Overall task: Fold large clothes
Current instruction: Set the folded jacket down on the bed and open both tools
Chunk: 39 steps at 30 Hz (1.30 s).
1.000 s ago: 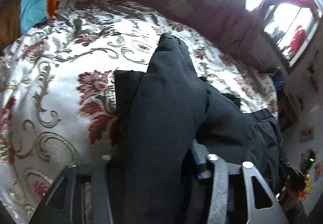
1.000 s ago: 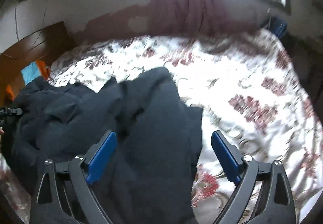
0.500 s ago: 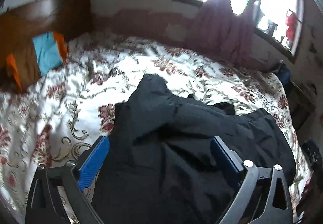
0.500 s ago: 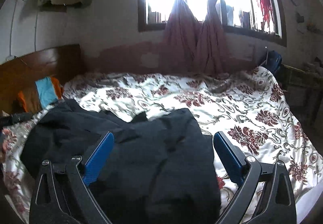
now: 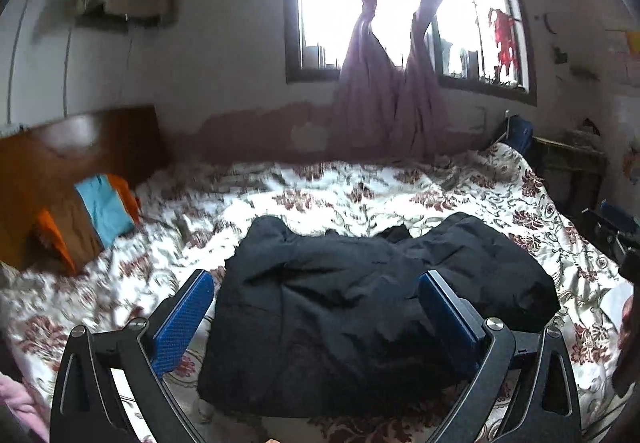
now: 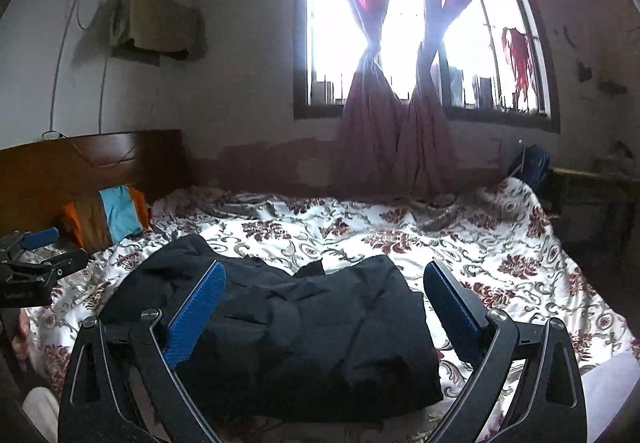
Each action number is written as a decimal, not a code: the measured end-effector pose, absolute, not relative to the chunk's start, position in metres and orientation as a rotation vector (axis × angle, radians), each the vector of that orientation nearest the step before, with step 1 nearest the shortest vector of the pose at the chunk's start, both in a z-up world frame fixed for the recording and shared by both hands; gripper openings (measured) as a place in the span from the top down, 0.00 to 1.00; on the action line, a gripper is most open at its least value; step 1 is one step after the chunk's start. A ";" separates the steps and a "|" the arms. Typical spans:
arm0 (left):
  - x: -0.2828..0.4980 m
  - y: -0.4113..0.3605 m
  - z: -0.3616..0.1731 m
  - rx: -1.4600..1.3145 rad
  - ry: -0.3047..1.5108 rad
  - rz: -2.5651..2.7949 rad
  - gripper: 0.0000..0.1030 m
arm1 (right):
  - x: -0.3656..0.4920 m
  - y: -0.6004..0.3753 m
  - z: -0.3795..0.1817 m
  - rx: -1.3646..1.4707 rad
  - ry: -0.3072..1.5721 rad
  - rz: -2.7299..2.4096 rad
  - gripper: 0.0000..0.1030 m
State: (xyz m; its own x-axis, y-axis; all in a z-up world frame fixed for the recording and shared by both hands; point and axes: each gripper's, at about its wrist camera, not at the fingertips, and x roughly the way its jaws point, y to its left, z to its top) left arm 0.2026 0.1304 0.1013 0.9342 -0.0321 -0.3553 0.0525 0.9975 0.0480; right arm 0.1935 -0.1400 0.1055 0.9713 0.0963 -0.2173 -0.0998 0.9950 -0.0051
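- My left gripper [image 5: 316,307] has its jaws spread wide, nothing between them.
- My right gripper [image 6: 324,303] is likewise released and empty.
- The black garment [image 5: 360,307] lies bunched on the floral bedspread [image 5: 460,195], near the bed's front edge, apart from both grippers.

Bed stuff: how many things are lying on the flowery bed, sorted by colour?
Black: 1, the folded garment lying on the bedspread.
Orange, blue and brown: 1, the pillow at the headboard.
Total: 2.
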 end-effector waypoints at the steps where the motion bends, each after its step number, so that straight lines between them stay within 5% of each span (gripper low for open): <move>1: 0.196 0.128 0.103 0.059 0.353 -0.046 0.00 | 0.184 -0.139 0.106 -0.022 0.208 0.102 0.05; 13: 0.133 0.124 0.107 0.037 0.282 -0.061 0.00 | 0.128 -0.115 0.089 -0.096 0.166 0.128 0.02; 39: 0.079 0.146 0.025 -0.079 0.354 0.009 0.00 | 0.084 -0.123 0.017 -0.047 0.288 0.102 0.02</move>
State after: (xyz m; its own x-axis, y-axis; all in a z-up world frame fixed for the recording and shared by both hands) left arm 0.0790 0.1463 0.0246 0.9381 -0.0049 -0.3463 -0.0226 0.9969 -0.0754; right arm 0.0835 -0.1234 0.0171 0.9538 0.0938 -0.2854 -0.1073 0.9937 -0.0319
